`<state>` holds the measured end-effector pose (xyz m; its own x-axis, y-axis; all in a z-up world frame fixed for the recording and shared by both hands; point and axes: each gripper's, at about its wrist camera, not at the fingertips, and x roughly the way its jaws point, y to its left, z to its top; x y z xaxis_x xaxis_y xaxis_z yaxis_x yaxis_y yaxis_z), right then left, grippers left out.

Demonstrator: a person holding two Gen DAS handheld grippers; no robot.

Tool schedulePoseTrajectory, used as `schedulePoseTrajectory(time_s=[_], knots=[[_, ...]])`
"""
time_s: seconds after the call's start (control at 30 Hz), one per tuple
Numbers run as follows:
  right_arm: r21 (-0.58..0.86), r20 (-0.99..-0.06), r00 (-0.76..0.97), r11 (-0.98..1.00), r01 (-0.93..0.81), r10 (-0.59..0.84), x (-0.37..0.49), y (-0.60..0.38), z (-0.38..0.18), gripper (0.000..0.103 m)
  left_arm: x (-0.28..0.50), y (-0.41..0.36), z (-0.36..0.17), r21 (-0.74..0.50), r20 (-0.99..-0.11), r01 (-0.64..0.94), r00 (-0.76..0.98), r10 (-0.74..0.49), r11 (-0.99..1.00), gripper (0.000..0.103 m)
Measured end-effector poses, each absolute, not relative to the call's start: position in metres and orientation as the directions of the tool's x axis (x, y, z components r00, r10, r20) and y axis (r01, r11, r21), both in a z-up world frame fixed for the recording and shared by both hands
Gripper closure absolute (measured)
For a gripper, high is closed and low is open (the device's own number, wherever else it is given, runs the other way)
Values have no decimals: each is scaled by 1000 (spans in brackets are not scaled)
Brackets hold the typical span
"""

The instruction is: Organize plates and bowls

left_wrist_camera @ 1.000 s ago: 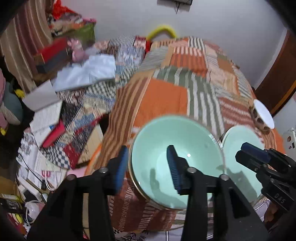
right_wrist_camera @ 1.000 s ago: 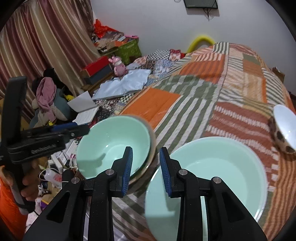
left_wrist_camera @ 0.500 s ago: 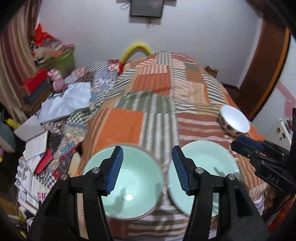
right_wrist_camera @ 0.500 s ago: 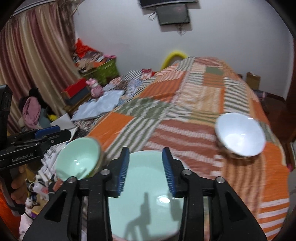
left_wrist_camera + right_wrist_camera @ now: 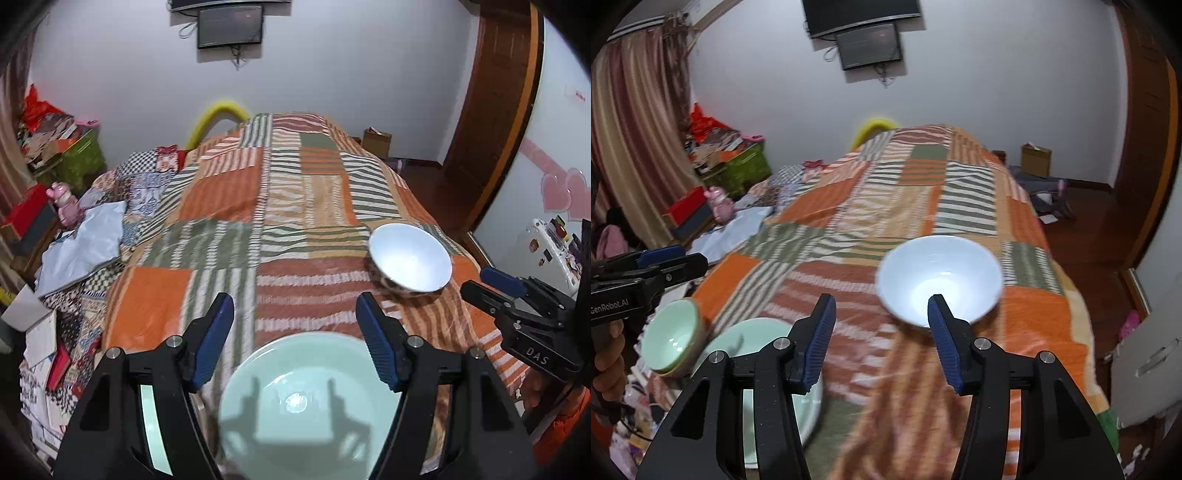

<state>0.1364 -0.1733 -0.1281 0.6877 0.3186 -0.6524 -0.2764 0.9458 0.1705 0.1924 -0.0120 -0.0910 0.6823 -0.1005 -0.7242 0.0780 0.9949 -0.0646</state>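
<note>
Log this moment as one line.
left gripper: opening, empty | right gripper: opening, empty | white bowl: on bedspread, untouched | green plate, green bowl: side by side

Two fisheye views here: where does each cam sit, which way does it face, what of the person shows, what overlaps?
Left wrist: on the left gripper, facing down the quilted bed; jaws opening and empty above the green plate; right gripper at right.
Right wrist: on the right gripper, jaws opening and empty, toward the white bowl; a hand on the left gripper at left, green bowl below it.
Shared: bed, white bowl, green plate, wall screen.
</note>
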Motion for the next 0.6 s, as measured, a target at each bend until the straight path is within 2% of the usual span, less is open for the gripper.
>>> schedulePoseTrajectory(time_s=[0.6], knots=[[146, -753, 622, 977, -158, 213, 216, -229, -184, 55, 296, -81, -158, -68, -827, 171, 541, -152, 983, 33]])
